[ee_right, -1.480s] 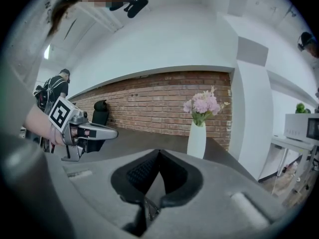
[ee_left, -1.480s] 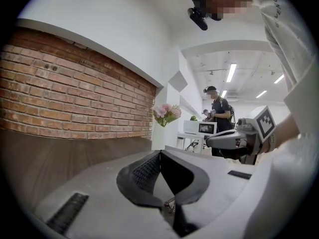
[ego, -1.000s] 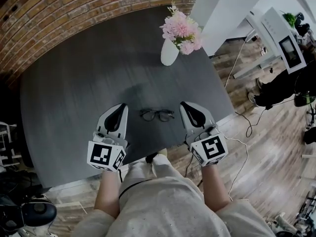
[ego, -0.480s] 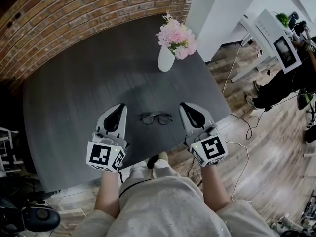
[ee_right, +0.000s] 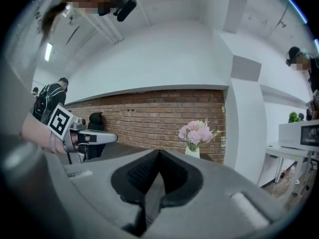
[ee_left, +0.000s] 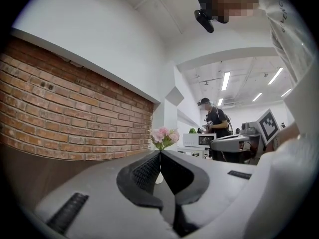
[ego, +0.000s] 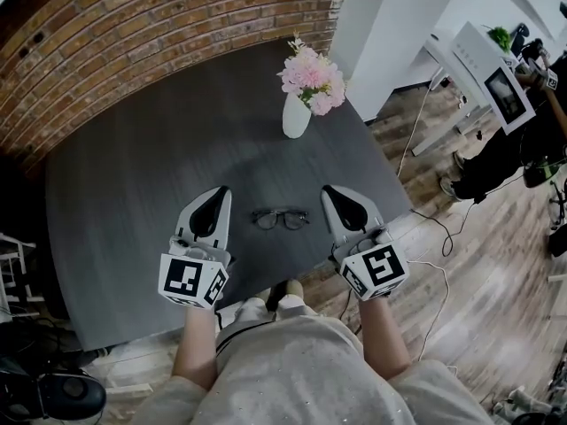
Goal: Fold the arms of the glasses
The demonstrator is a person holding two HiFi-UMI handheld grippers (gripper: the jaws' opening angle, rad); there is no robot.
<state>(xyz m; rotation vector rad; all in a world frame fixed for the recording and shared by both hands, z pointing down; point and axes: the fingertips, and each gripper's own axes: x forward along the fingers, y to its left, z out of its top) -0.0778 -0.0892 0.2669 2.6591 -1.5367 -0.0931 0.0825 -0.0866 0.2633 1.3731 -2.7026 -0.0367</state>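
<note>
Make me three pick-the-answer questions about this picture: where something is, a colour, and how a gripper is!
1. Where are the glasses? A on a chair. B on the table, between the left gripper and right gripper. C in a gripper.
2. What colour are the flowers? A pink. B blue. C yellow.
3. How are the right gripper's fingers? A wide open. B round the glasses. C shut, empty.
Answers: 1 B, they lie there in the head view; 2 A, pink blooms; 3 C, its view shows them together, nothing between.
</note>
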